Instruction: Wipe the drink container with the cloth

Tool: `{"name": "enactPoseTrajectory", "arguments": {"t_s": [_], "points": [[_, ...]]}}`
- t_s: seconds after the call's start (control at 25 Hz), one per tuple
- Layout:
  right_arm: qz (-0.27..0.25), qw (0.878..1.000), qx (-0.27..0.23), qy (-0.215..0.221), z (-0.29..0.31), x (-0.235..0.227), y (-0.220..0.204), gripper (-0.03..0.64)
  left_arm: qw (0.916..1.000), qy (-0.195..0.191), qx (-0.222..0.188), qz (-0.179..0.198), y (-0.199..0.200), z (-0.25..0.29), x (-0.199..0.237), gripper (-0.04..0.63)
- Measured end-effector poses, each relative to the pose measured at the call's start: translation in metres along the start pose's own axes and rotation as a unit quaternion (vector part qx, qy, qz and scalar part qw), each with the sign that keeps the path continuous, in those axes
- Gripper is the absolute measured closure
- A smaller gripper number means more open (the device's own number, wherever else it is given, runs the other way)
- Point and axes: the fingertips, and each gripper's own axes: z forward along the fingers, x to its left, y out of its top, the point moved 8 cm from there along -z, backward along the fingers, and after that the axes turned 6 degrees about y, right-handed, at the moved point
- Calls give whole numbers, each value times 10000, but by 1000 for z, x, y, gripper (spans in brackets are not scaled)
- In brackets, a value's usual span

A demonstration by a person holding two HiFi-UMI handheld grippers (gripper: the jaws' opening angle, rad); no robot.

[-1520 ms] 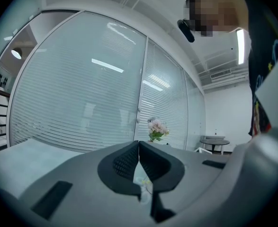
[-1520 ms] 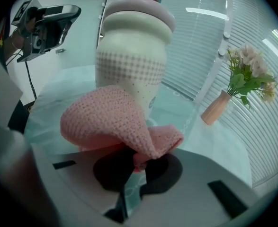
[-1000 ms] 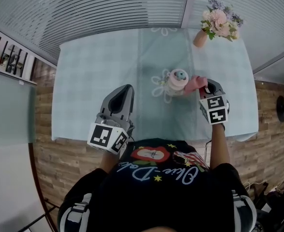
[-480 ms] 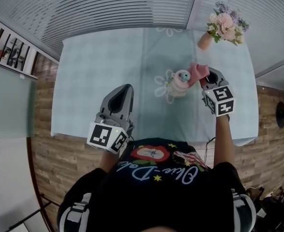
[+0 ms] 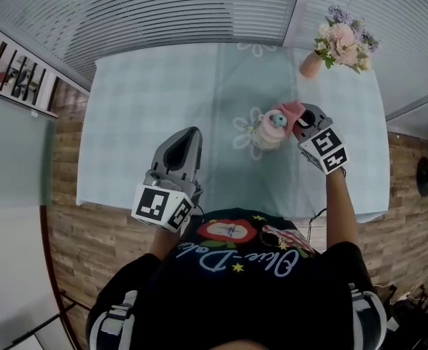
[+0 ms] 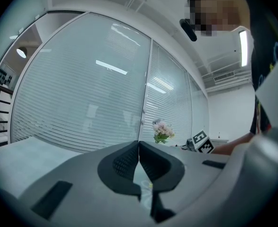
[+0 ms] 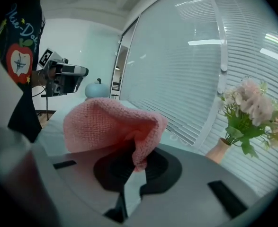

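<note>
The drink container (image 5: 270, 130) is a pale pink cup with a teal knob lid (image 5: 278, 118). It stands upright in the middle of the table. My right gripper (image 5: 300, 119) is shut on the pink cloth (image 5: 291, 111), which presses against the container's upper right side by the lid. In the right gripper view the cloth (image 7: 111, 125) bunches over the jaws, with the teal knob (image 7: 97, 88) just behind it. My left gripper (image 5: 187, 135) hovers over the table's near edge, well left of the container. Its pads (image 6: 129, 158) meet with nothing between them.
A light green checked tablecloth (image 5: 148, 122) covers the table. A small vase of pink flowers (image 5: 339, 44) stands at the far right corner, also in the right gripper view as flowers (image 7: 252, 109). Slatted blinds run beyond the far edge; wood floor shows at both sides.
My right gripper carried the cloth from the container's right side toward the far side, then left against the lid. The left gripper has stayed still.
</note>
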Motion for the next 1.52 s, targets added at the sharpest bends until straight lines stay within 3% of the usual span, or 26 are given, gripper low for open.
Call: {"name": "enactPoseTrajectory", "arguments": {"t_s": [0.32, 0.6, 1.52], "points": [[-10, 9998, 77, 187, 12, -3, -8, 604, 10000, 17, 82, 1, 0, 5, 4, 591], [-259, 9981, 491, 268, 24, -1, -20, 604, 9999, 1, 113, 13, -2, 9, 5, 591], [-192, 9897, 1294, 575, 47, 4, -54, 604, 9999, 63, 124, 19, -3, 8, 5, 591]]}}
